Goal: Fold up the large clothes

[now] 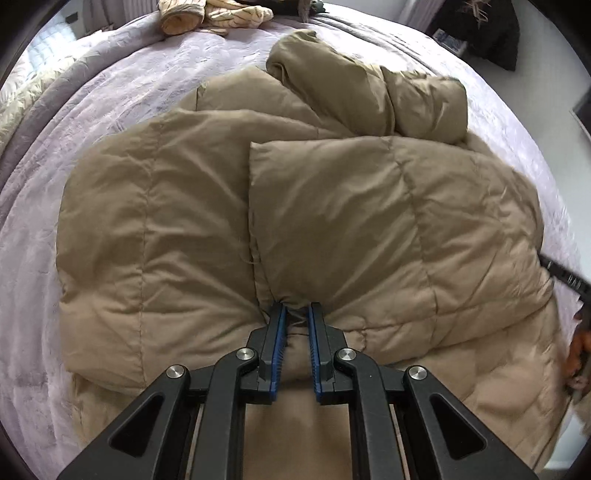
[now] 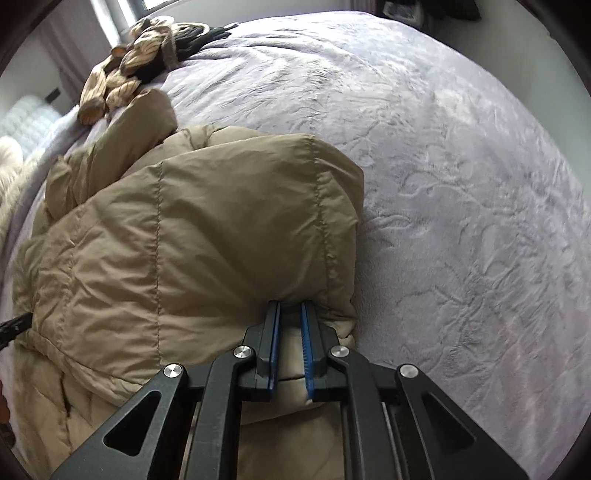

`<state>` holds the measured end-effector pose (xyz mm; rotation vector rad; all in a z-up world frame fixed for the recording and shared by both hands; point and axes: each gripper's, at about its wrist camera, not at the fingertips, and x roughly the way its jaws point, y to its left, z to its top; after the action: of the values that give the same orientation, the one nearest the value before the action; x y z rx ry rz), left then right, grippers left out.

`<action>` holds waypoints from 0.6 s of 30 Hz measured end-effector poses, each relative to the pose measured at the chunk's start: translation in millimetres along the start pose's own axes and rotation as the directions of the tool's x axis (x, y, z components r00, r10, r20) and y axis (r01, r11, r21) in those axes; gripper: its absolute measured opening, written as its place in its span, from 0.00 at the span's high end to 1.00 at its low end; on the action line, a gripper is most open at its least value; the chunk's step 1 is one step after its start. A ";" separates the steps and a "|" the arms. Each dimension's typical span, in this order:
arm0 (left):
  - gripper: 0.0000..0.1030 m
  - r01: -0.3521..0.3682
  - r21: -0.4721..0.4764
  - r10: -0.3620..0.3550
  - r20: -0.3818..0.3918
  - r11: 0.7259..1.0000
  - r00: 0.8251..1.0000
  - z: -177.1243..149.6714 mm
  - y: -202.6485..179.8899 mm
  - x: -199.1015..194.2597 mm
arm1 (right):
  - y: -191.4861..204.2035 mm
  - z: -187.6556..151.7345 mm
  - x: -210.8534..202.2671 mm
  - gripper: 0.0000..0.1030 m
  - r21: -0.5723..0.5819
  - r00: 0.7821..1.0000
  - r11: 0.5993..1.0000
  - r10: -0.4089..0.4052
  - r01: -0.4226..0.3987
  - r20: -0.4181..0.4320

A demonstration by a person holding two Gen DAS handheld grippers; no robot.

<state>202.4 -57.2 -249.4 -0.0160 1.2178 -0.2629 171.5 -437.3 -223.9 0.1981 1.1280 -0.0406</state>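
A large tan puffer jacket (image 1: 332,206) lies on the lilac bedspread (image 1: 110,103), partly folded over itself, with a sleeve bunched at the far side. My left gripper (image 1: 296,308) is shut on a pinch of the jacket's near edge. In the right wrist view the same jacket (image 2: 184,229) fills the left half, and my right gripper (image 2: 291,306) is shut on its folded edge near the right side. The tip of the right gripper also shows at the right edge of the left wrist view (image 1: 565,277).
A pile of cream and dark striped clothes (image 1: 207,14) sits at the far edge of the bed, also in the right wrist view (image 2: 147,59). Bare bedspread (image 2: 461,184) stretches to the right of the jacket. A dark bag (image 1: 480,26) stands on the floor beyond.
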 end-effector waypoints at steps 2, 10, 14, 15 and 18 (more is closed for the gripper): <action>0.87 -0.002 0.002 0.002 0.003 1.000 1.000 -3.1 0.8 -2.5 | 0.5 -1.6 -2.6 0.89 -0.020 1.000 1.000 -0.004 0.004 0.004; 0.87 -0.024 -0.030 0.024 0.006 0.999 1.000 -3.0 10.9 -21.8 | -5.5 2.7 -18.7 0.87 0.059 0.999 0.998 0.037 -0.037 -0.011; 0.86 -0.043 -0.039 0.042 -0.029 0.998 0.999 -11.5 18.1 -27.8 | -9.4 -3.5 -33.3 0.87 0.091 0.999 0.995 0.048 -0.047 -0.018; 0.87 -0.044 -0.043 0.043 -0.033 0.998 0.999 -13.4 19.3 -28.1 | -11.2 -6.7 -37.3 0.87 0.106 0.998 0.993 0.053 -0.051 -0.017; 0.87 -0.054 -0.048 0.051 -0.049 0.997 0.997 -17.4 21.2 -30.6 | -17.9 -19.1 -45.3 0.79 0.158 0.997 0.985 0.078 -0.073 -0.028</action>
<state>180.6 -28.0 -230.5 -0.0210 1.2705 -0.1879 132.7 -454.6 -193.4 0.3835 1.1514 -0.0588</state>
